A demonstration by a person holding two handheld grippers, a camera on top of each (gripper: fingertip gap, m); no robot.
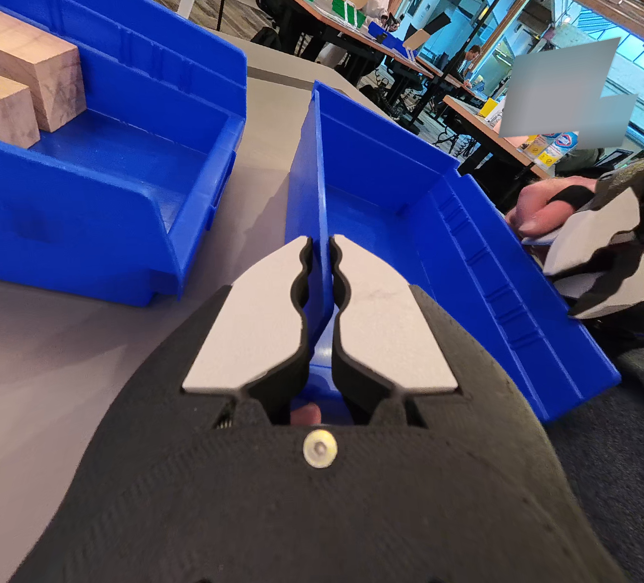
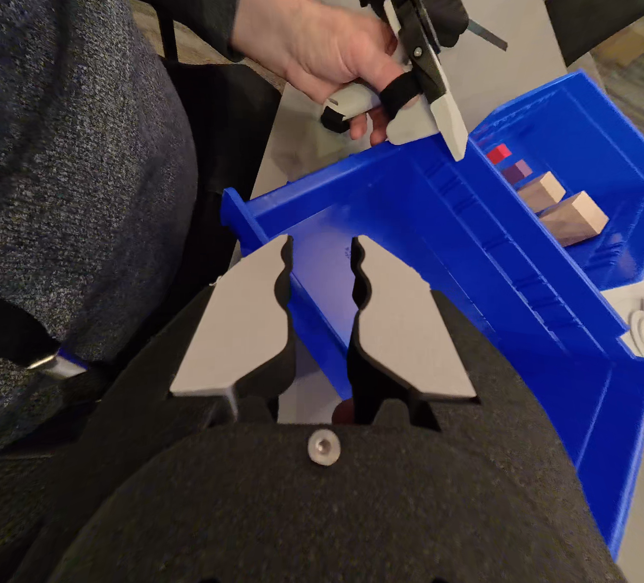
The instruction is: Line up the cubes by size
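Plainly, with the left gripper [image 1: 320, 245] pinching the empty blue bin [image 1: 383, 162] wall (the right gripper [image 2: 320, 245] gapes, holding nothing), a careless tug could knock the neighbouring bin [image 2: 571, 106] and scatter its cubes [image 2: 557, 203].

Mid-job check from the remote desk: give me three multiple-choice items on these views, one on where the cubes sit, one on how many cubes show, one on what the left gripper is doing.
1. Where are the cubes?
A. in the far blue bin
B. in the near blue bin
C. on the grey table

2. How many cubes show in the right wrist view?
A. two
B. four
C. six

3. The left gripper is
A. wide open over the table
B. holding a wooden cube
C. closed on the near bin's wall

Answers: 1 A, the row lies inside the far bin; 2 B, one red, one purple, two wooden; 3 C, both pads press the thin blue wall.
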